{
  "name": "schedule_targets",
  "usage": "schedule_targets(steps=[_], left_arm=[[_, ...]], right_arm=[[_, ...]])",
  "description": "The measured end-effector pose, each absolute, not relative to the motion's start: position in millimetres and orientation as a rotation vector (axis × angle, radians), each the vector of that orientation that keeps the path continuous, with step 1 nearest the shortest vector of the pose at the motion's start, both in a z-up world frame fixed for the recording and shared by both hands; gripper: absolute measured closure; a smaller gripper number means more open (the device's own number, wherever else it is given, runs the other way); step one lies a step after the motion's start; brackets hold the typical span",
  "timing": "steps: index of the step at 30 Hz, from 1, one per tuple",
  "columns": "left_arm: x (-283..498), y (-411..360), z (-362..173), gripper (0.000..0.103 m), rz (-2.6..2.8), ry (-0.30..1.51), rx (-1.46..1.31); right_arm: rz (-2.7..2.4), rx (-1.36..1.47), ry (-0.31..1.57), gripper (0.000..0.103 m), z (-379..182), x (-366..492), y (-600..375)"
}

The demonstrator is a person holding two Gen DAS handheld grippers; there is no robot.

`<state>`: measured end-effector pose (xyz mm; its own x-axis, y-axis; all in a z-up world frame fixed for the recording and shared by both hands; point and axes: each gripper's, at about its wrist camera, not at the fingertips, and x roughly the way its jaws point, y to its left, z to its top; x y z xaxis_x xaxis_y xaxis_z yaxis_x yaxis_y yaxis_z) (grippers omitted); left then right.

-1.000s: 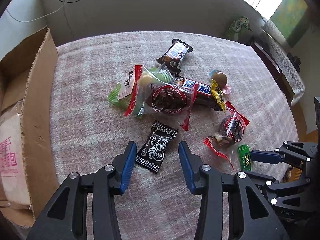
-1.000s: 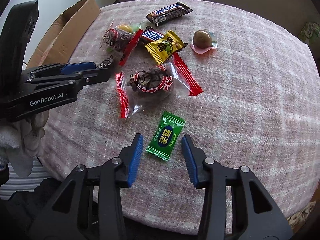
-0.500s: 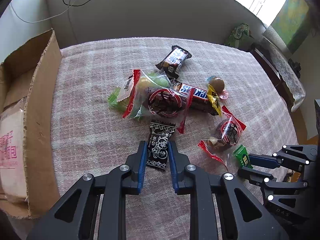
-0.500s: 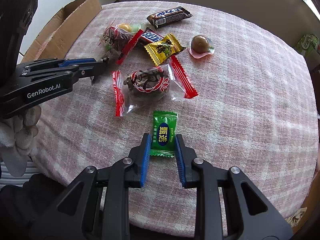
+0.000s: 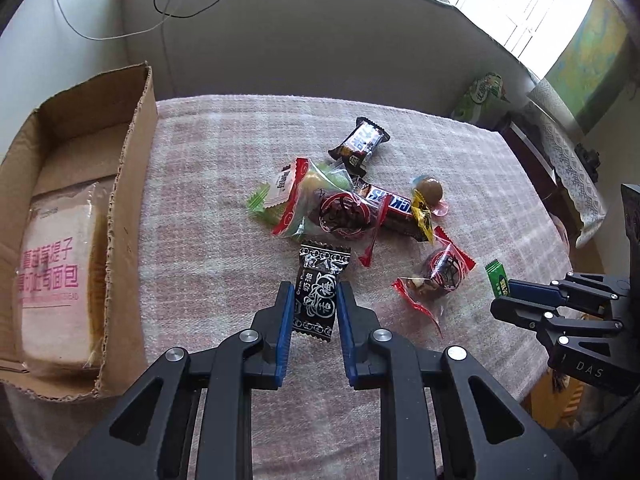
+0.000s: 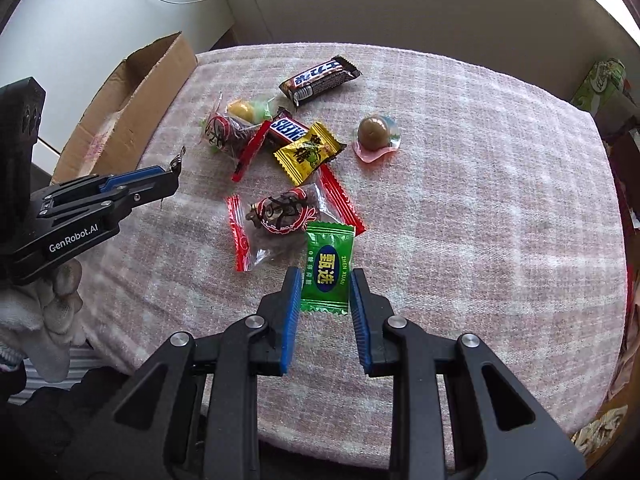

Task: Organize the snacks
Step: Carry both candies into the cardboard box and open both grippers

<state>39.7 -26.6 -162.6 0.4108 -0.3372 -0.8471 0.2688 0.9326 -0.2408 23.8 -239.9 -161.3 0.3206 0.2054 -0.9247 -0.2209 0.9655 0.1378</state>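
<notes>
1. Left wrist view: the left gripper (image 5: 311, 305) was clamped on the black plum candy (image 5: 318, 293), near the table's (image 5: 208, 168) front edge. The pick looked done to me; next it'd need a carry to the cardboard box (image 5: 132, 184) at the left edge, over its wall and clear of the bread pack (image 5: 56, 280) inside. Open cloth between them, nothing in the way.

2. Right wrist view: the right gripper (image 6: 324, 298) was pinched shut on the green candy (image 6: 327, 267), beside the red-ended nut bag (image 6: 280, 216). Longer trip, I'd guess: the snack pile (image 6: 296, 140) and the left gripper sat between it and the box.
</notes>
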Motion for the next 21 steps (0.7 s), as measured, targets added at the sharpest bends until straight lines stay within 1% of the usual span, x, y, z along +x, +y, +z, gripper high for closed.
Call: schedule_targets(steps=[11, 21], left_arm=[[46.1, 8.6, -131.1, 0.083, -0.304, 0.999, -0.115], [58.8, 60.8, -119.2, 0.083, -0.187, 0.963, -0.167]], right_arm=[[0.372, -0.037, 1.130, 0.078, -129.8, 53.2, -204.2], [0.502, -0.107, 1.073, 0.078, -111.7, 83.8, -137.6]])
